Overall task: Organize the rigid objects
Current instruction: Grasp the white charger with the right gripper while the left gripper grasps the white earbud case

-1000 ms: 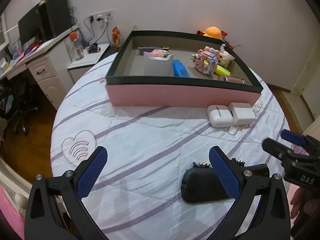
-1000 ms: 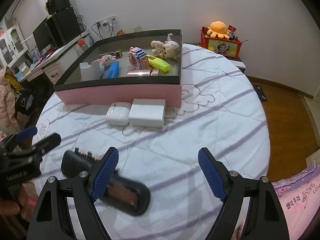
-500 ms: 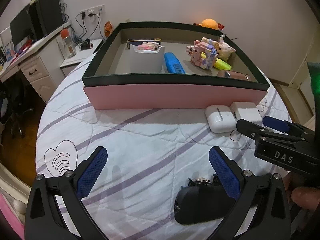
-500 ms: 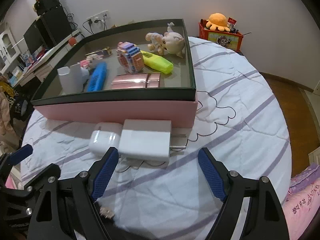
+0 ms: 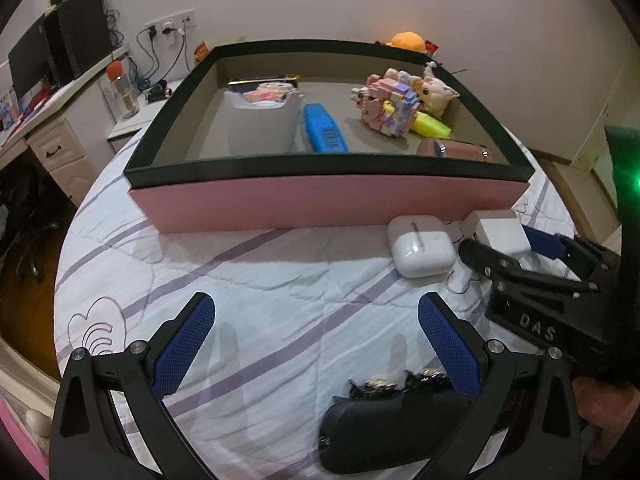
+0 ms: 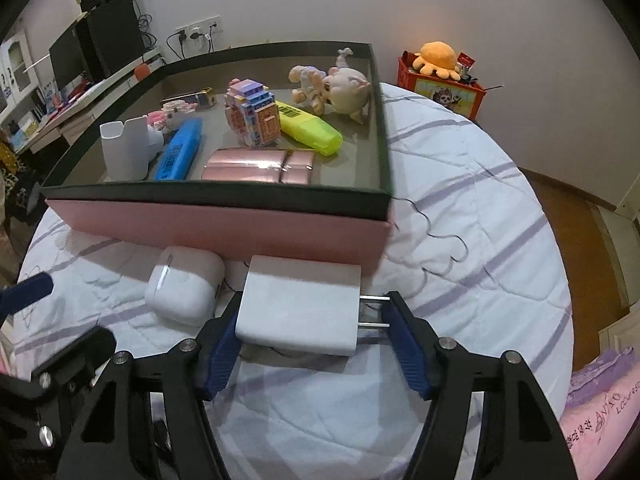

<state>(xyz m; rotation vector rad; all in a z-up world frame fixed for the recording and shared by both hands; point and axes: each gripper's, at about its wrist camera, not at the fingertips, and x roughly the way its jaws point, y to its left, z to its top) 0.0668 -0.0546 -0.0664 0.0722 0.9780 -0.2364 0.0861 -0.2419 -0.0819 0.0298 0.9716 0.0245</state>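
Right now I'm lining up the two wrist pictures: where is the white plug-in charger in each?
Left wrist: white charger at right, partly behind the right gripper.
Right wrist: white charger low centre, between the closing jaws, prongs pointing right.
Shared landmark: white earbud case just left of it.

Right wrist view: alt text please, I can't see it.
The right gripper is closing around a white charger lying on the striped bedspread. Behind it sits a pink box of toys, a white earbud case alongside.
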